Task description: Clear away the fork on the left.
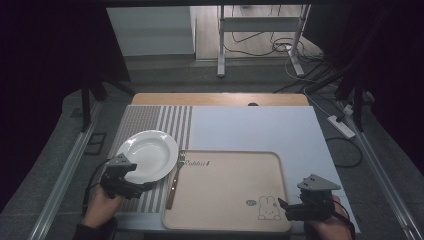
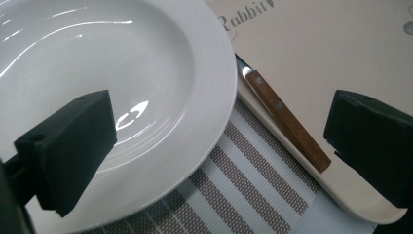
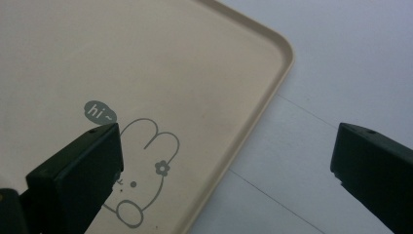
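The left tool (image 1: 131, 176), jaws open, straddles the near rim of the white plate (image 1: 148, 152), which sits just left of the tray (image 1: 227, 220).

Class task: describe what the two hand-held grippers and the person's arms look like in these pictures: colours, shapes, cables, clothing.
Each hand holds a black tool. The left claw and the right claw each have two blocky black jaws with flat faces and a small hole near the tip. A grey three-cornered plate sits on top of each. Thin black cables trail back from both. The left sleeve looks dark.
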Tool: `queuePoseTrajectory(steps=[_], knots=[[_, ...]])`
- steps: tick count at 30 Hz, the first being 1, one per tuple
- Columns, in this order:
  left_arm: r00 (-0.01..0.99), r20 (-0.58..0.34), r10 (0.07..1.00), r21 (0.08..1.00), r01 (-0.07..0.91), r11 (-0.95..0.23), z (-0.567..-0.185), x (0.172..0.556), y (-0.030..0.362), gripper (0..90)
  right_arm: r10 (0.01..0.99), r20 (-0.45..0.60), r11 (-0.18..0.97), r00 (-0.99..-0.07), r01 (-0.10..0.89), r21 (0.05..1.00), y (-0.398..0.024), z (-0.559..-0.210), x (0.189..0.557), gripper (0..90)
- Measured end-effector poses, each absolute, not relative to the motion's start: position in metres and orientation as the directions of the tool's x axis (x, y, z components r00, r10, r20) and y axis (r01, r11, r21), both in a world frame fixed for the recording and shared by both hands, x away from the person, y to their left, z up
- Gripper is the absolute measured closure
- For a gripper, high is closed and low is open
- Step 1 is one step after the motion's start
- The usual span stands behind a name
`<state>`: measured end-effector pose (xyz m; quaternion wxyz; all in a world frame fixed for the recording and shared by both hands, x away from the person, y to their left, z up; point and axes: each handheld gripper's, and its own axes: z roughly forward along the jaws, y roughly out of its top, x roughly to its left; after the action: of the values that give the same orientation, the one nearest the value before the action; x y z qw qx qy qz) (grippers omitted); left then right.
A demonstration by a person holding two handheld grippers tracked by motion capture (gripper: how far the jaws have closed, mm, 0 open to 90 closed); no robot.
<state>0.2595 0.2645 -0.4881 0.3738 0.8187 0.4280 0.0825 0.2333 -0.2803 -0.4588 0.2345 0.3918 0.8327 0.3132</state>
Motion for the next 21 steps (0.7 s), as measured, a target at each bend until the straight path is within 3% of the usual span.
queuePoseTrajectory(steps=[21], knots=[[0.578, -0.191, 0.793, 0.679, 0.661, -0.318, -0.493, 0.236, 0.285, 0.0, 0.802, -0.148, 0.495, -0.579, 0.503, 0.708, -0.281, -0.459, 0.232, 0.0]])
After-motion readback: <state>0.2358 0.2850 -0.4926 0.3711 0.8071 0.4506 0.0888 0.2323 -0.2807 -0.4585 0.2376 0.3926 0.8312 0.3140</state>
